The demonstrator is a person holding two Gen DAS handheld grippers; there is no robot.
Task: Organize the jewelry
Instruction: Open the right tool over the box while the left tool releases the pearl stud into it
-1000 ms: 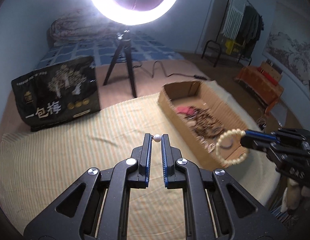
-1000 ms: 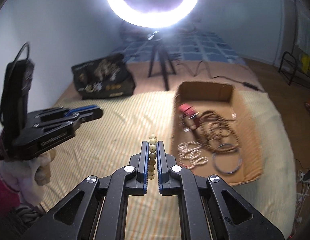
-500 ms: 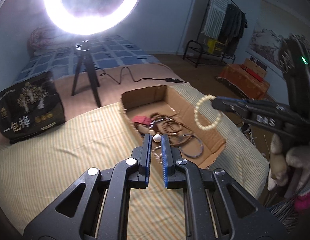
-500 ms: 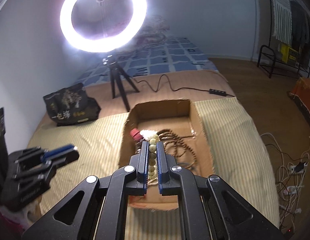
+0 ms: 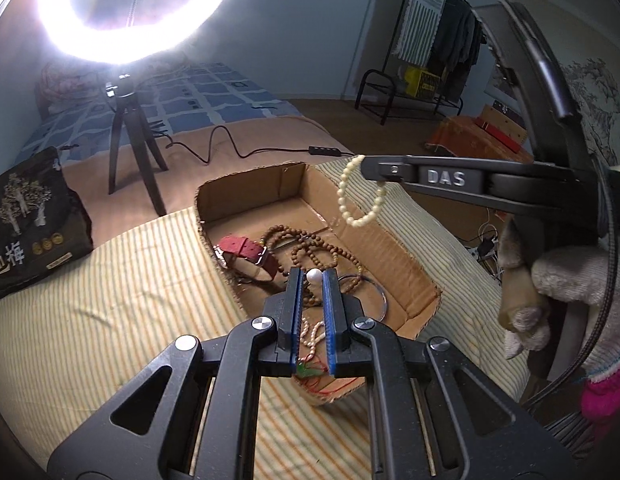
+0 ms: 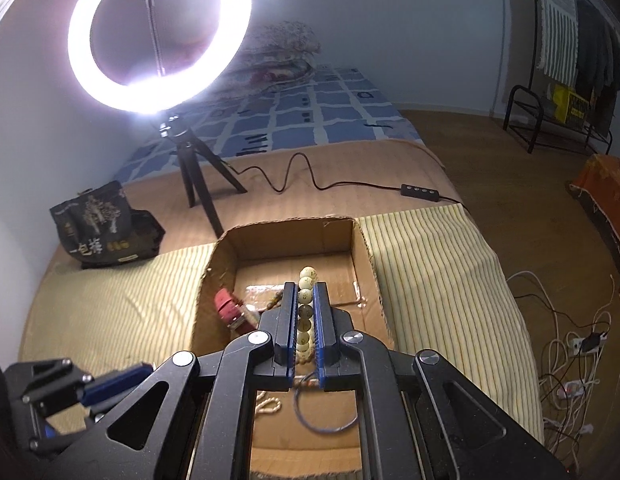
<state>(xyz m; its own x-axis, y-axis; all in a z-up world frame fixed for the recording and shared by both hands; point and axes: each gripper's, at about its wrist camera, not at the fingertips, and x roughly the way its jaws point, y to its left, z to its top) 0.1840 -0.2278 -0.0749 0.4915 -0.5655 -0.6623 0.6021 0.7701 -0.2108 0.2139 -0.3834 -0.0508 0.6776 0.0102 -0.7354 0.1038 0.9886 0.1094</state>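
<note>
Both sets of jaws are clamped on something right now: the left gripper is pinching a single white pearl bead right at its tips, and the right gripper is squeezed onto a cream bead bracelet, with the beads stacked in a line between the pads. In the left wrist view you can see that same bracelet hanging as a loose loop off the right gripper's tip, dangling above the far side of the cardboard box — gripping just one stretch of it lets the rest hang free, so my guess is it'll drop neatly once released. The box sits on the striped cloth on the bed and it's clearly the collection spot, since it already has a red watch strap, brown wooden bead strands, a thin dark bangle and a pale chain in it. The pearl is held over the nearer part of the box, so both pieces look lined up for dropping in — neither's been let go yet. The ring light on its tripod is behind the box, and a black snack bag sits off to the left.
</note>
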